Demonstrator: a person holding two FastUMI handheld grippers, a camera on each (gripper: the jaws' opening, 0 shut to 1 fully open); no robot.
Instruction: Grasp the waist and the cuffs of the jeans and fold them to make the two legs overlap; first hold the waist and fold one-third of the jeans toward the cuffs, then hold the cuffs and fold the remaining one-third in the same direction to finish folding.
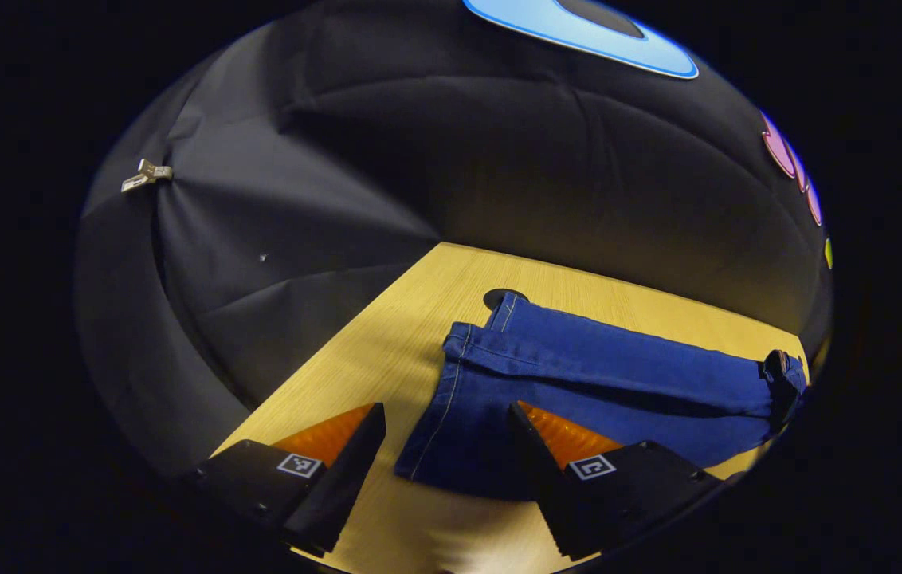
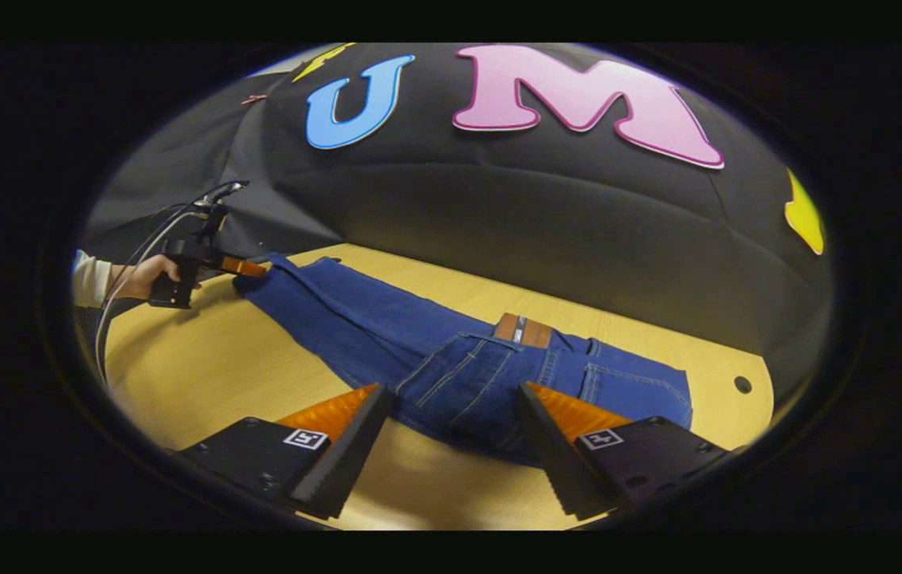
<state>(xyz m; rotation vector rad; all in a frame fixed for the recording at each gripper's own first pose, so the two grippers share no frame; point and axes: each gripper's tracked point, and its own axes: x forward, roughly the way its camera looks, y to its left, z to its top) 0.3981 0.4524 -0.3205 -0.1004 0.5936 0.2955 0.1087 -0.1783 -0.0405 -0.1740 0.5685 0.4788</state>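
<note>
Wooden table (image 2: pixel 204 375) bearing jeans (image 2: pixel 419 351) laid flat, legs apparently not yet overlapped. Left gripper (image 1: pixel 443 446) gaping at the cuffs (image 1: pixel 463 343); right gripper (image 2: pixel 451 438) gaping before the waist (image 2: pixel 531 331). Next: closing on both ends.

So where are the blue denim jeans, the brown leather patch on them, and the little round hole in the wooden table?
Blue denim jeans (image 2: pixel 387 319): right gripper view, mid-leg.
Brown leather patch (image 2: pixel 523 328): right gripper view, its centre, at the waistband.
Round hole (image 2: pixel 743 384): right gripper view, the dark opening itself, near the table's far corner.
</note>
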